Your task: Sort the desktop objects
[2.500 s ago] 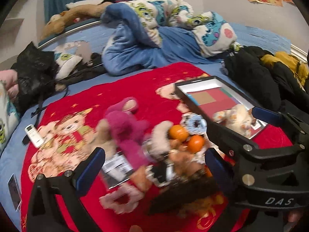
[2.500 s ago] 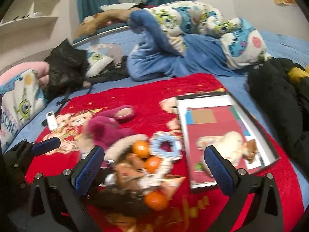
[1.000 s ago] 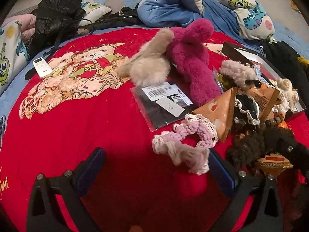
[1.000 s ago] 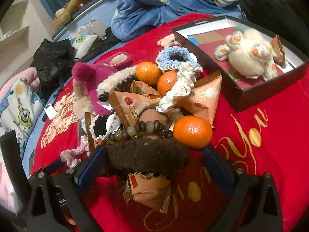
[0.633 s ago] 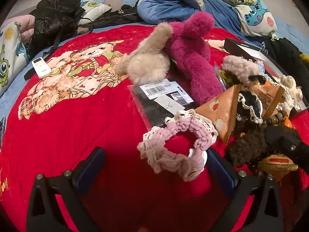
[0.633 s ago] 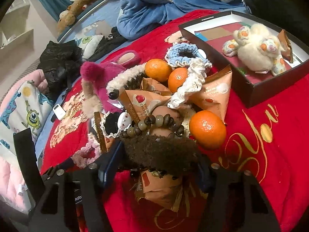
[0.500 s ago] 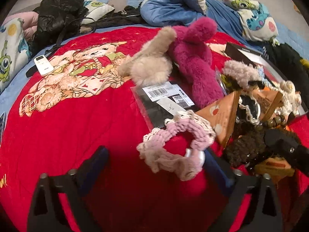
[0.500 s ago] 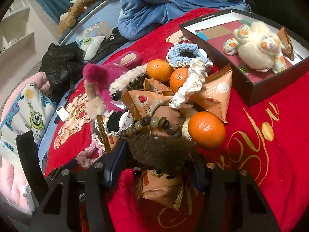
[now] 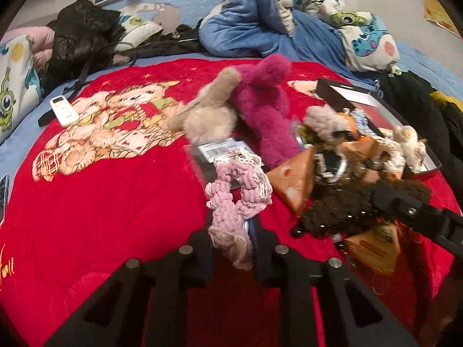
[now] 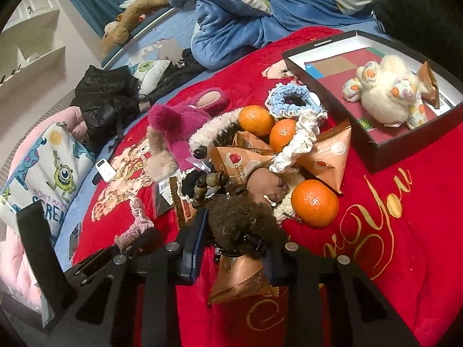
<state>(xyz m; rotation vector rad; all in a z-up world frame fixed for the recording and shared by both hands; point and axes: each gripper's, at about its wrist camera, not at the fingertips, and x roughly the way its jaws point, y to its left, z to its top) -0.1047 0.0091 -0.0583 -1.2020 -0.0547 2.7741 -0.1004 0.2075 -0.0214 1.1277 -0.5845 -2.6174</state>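
A pile of small objects lies on a red blanket [image 9: 115,202]. My left gripper [image 9: 231,240] has its jaws closing, and the pads press on a pink lace-edged scrunchie [image 9: 237,190] that stands up between them. In the right wrist view my right gripper [image 10: 234,251] is also closing, its pads squeezing a dark brown fluffy hair clip [image 10: 240,217] at the pile's near edge. The same brown clip [image 9: 347,205] shows in the left wrist view, beside the pink scrunchie.
Three oranges [image 10: 314,204] sit among triangular snack packets [image 10: 324,156], a bead bracelet [image 10: 214,185], blue [image 10: 289,98] and white scrunchies and a magenta plush [image 9: 266,110]. A black box [image 10: 373,150] at the right holds a white plush toy [image 10: 387,98]. A remote [image 9: 63,110] lies far left.
Both pairs of jaws have closed from wide open. The left took hold of the pink scrunchie and raised it a little; the right closed on the brown fluffy clip.
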